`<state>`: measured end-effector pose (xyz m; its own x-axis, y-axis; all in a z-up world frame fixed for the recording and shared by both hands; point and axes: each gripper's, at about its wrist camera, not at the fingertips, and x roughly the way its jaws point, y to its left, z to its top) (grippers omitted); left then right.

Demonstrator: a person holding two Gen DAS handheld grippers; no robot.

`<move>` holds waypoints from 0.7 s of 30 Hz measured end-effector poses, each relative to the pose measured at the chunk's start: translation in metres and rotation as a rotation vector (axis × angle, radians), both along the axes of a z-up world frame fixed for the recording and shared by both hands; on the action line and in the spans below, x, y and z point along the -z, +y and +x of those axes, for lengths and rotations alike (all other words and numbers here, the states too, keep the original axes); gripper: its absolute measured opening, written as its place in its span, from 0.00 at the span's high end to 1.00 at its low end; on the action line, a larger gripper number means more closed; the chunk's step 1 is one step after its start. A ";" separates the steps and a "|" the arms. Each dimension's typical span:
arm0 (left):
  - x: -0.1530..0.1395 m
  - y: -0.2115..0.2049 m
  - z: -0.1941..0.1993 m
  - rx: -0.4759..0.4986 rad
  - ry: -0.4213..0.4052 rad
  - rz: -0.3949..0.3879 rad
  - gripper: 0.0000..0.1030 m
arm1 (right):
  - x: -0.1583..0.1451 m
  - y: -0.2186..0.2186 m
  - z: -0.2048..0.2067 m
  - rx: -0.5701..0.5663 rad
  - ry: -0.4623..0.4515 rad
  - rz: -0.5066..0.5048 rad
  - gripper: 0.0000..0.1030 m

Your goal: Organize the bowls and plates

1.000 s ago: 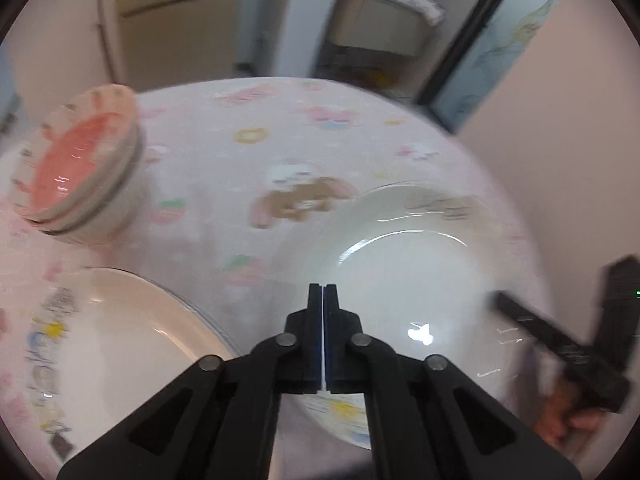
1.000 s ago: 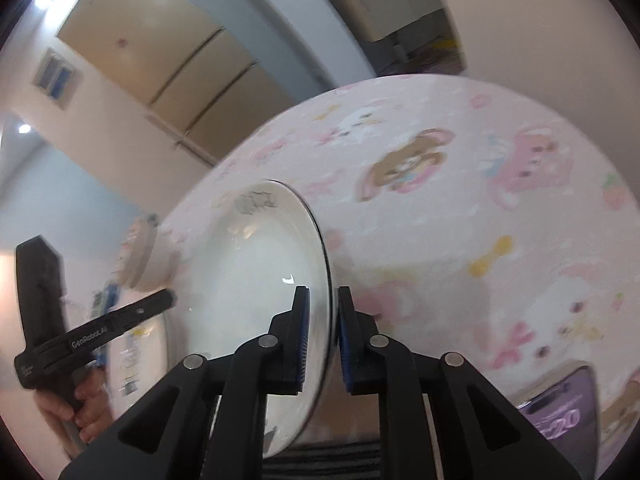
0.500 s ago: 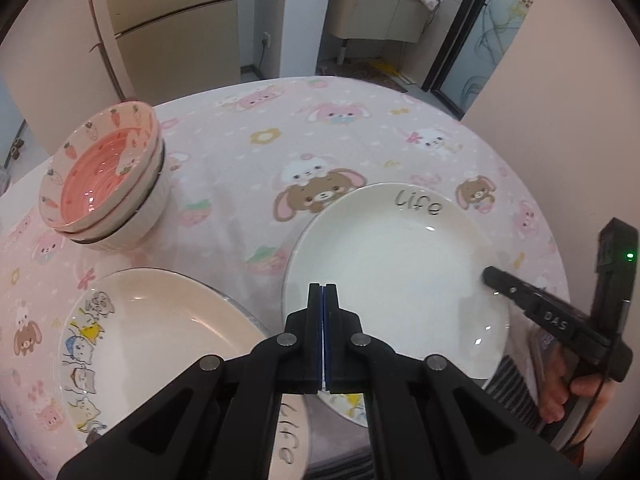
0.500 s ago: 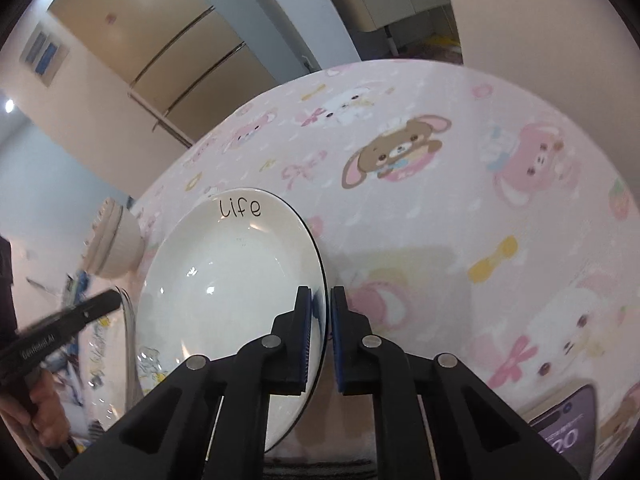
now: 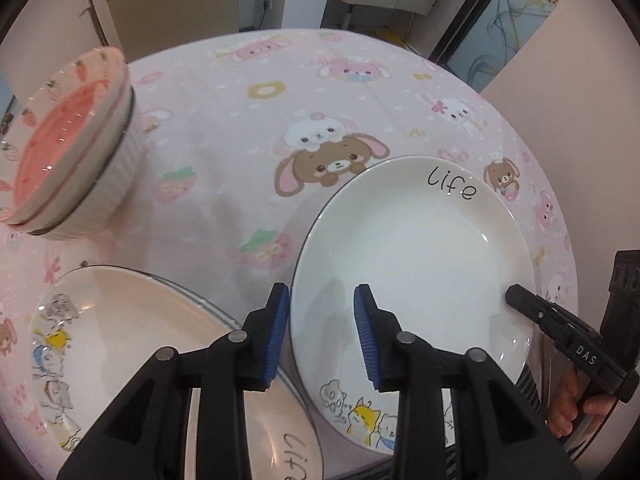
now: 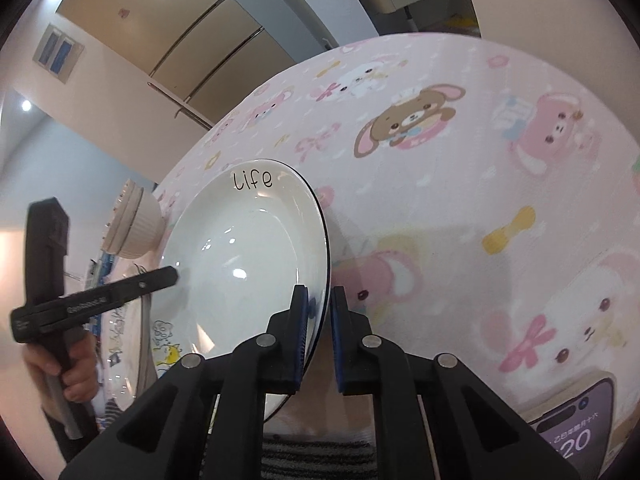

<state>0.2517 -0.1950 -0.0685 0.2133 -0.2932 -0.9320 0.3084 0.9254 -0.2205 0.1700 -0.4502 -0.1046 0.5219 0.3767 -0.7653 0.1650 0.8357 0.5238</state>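
Observation:
A white plate [image 5: 412, 260] lettered "life", with cartoon cats on its near rim, is tilted low over the pink tablecloth. My right gripper [image 6: 318, 300] is shut on the plate's [image 6: 240, 264] right rim. My left gripper [image 5: 320, 288] straddles the plate's left rim. Its jaws are opening, and the blue pads [image 5: 278, 332] stand apart from the rim. A second "life" plate [image 5: 120, 340] lies at the lower left. Stacked bowls [image 5: 68, 144], the top one pink inside, stand at the far left.
The round table [image 5: 248, 128] wears a pink cartoon-animal cloth. A phone [image 6: 572, 436] with a lit screen lies at its near right edge. A hand [image 5: 568, 408] holds the right gripper's handle. Cupboards and a doorway stand beyond the table.
My left gripper's jaws have gone from shut to parted, around the plate's left rim. Both grippers have sunk, and the plate has tipped from steeply on edge to flatter.

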 end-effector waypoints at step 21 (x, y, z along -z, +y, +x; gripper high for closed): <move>0.003 0.020 0.009 0.082 0.073 -0.317 0.82 | 0.031 -0.038 0.002 0.049 0.031 0.385 0.87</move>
<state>0.2605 -0.1748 -0.0710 0.1126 -0.5842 -0.8037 0.3516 0.7800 -0.5177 0.1722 -0.4882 -0.1354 0.5255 0.6147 -0.5882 0.2204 0.5694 0.7920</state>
